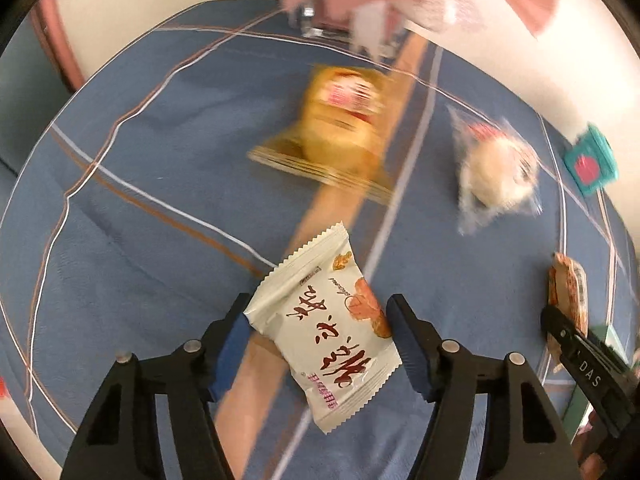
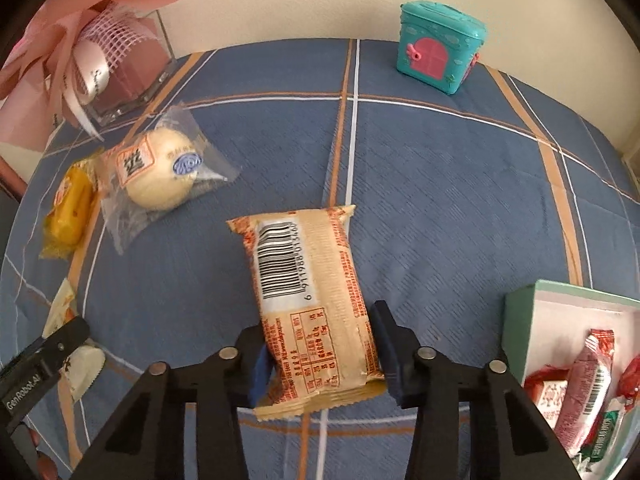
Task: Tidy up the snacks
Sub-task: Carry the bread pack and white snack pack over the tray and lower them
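Note:
In the left wrist view, my left gripper (image 1: 320, 308) is shut on a white snack packet (image 1: 324, 332) with red lettering, both blue pads against its sides, above the blue plaid cloth (image 1: 140, 240). In the right wrist view, my right gripper (image 2: 316, 320) is shut on a beige packet (image 2: 308, 300), barcode side up. A yellow packet (image 2: 72, 208) and a clear-wrapped pale bun (image 2: 160, 172) lie on the cloth at the left. An open green box (image 2: 520, 320) at the right edge holds several red and pink snacks.
A teal toy house box (image 2: 436, 48) stands at the back right near the wall. A glass vase (image 2: 132, 72) with pink ribbon and petals stands at the back left. The other gripper's black finger (image 2: 44, 352) shows at the lower left.

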